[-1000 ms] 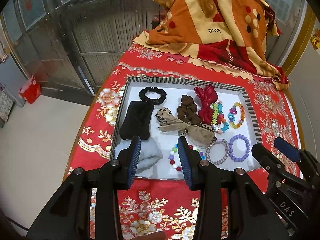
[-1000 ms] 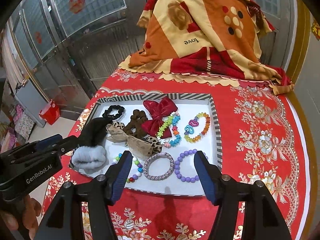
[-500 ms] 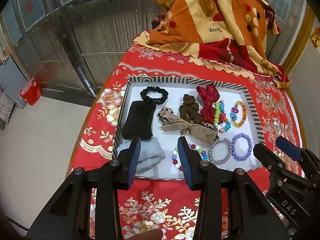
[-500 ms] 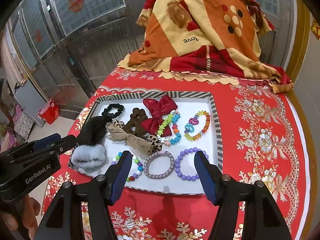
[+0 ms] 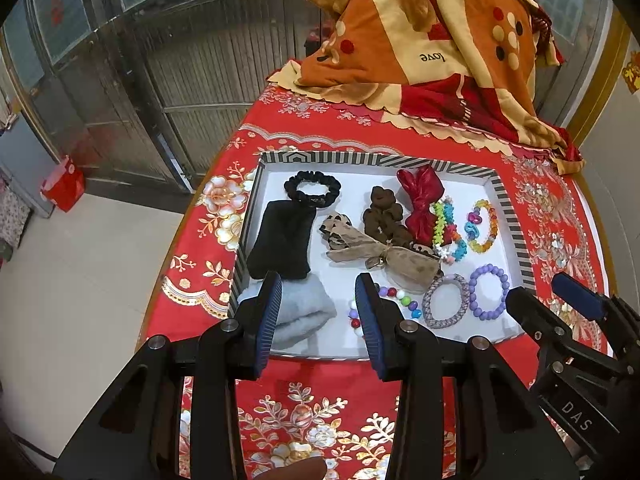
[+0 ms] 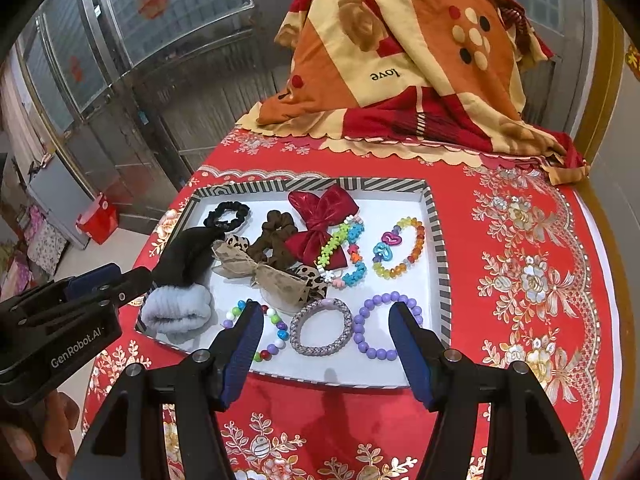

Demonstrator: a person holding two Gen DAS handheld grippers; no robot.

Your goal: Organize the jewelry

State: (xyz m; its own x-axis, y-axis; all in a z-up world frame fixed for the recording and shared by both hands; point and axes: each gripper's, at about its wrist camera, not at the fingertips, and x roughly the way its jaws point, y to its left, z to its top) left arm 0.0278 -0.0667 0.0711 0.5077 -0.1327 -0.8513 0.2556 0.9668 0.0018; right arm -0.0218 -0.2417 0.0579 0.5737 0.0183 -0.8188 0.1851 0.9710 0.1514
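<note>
Nearest the tray's (image 6: 436, 240) front rim, the right gripper (image 6: 326, 344) hovers wide open and empty, its jaws framing the grey woven bracelet (image 6: 322, 332), which lies flat just ahead, with the purple bead bracelet (image 6: 386, 326) beside it. Off toward the tray's left front corner, the left gripper (image 5: 318, 314) is narrower, also empty, over the grey headband (image 5: 304, 314), so the right one is judged better placed for the bracelets.

A desk draped in a red tablecloth with gold and white flower patterns (image 6: 532, 280) fills the lower frame. At the upper centre, a heaped orange, cream and red blanket printed with "love" (image 6: 404, 64) sits on the far end. Grey metal shutter doors (image 5: 192, 60) span the upper left, with a small red bin (image 5: 64, 184) on the pale floor (image 5: 80, 300) at left.
</note>
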